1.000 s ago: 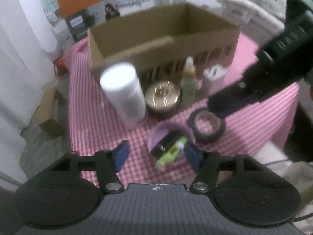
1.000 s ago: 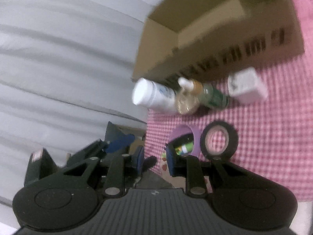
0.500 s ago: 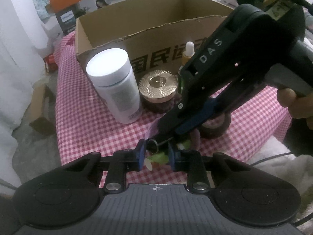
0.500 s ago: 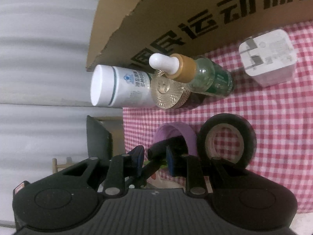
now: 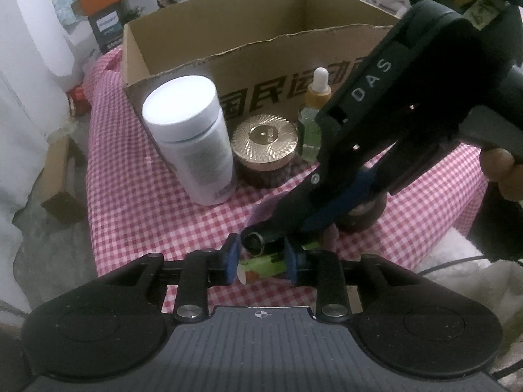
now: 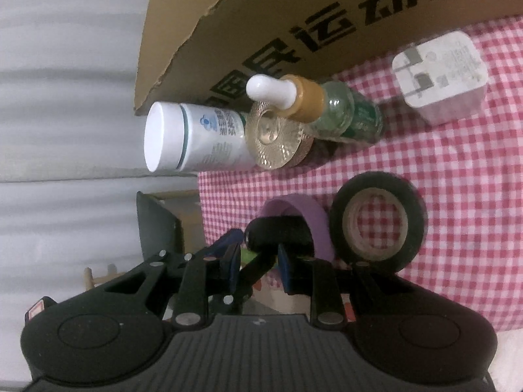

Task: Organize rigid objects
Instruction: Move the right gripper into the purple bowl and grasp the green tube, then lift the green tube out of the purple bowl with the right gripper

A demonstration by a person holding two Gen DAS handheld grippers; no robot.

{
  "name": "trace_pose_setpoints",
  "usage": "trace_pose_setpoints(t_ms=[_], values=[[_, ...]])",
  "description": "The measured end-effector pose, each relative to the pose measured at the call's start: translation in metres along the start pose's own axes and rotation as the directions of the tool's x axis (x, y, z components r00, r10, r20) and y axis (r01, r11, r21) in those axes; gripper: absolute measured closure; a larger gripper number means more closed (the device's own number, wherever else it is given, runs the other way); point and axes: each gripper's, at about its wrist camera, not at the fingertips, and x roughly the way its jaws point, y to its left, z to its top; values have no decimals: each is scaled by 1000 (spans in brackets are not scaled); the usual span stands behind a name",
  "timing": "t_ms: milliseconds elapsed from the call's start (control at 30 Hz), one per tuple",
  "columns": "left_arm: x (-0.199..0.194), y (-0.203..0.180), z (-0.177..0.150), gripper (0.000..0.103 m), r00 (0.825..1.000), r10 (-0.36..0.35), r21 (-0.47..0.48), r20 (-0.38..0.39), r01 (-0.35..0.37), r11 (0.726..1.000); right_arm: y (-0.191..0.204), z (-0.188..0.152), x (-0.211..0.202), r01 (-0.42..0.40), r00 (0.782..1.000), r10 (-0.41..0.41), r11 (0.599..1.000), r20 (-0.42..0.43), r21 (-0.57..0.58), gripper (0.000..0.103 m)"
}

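Note:
A brown cardboard box (image 5: 261,42) stands open at the back of the pink checked table. In front of it stand a white bottle (image 5: 191,140), a gold-lidded jar (image 5: 266,145) and a green dropper bottle (image 5: 315,114). At the near edge lie a purple tape roll (image 6: 300,219) and a black tape roll (image 6: 379,225). A black cylinder with a green tube (image 5: 268,266) lies in the purple roll. My left gripper (image 5: 261,258) is shut on this bundle. My right gripper (image 6: 258,258) comes in from the right with its fingers closed around the black cylinder (image 6: 278,232).
A white plug adapter (image 6: 439,78) stands to the right of the dropper bottle. The table's left edge drops to a floor with a small cardboard piece (image 5: 60,176). White curtains hang at the left. My hand (image 5: 500,170) holds the right gripper's handle.
My left gripper has closed from wide open onto the bundle in the purple roll. My right gripper has moved in from the right and down onto the same bundle.

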Motion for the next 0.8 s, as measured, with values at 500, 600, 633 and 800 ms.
trace_pose_setpoints(t_ms=[500,600,633,800], values=[[-14,4,-15,72,1000,-29,-37,-6,29,999,-8,-18,4,-51,998,52,998,-23,29,59],[-13,6,-14,71,1000,-14,-40,13,15,999,-7,-18,4,-48,999,49,999,-24,26,59],[-10,7,-14,71,1000,-12,-41,7,12,999,-7,-18,3,-47,999,48,999,-23,25,59],[1,10,-12,69,999,-48,-50,-2,48,998,-9,-15,1,-44,999,44,999,-13,27,59]])
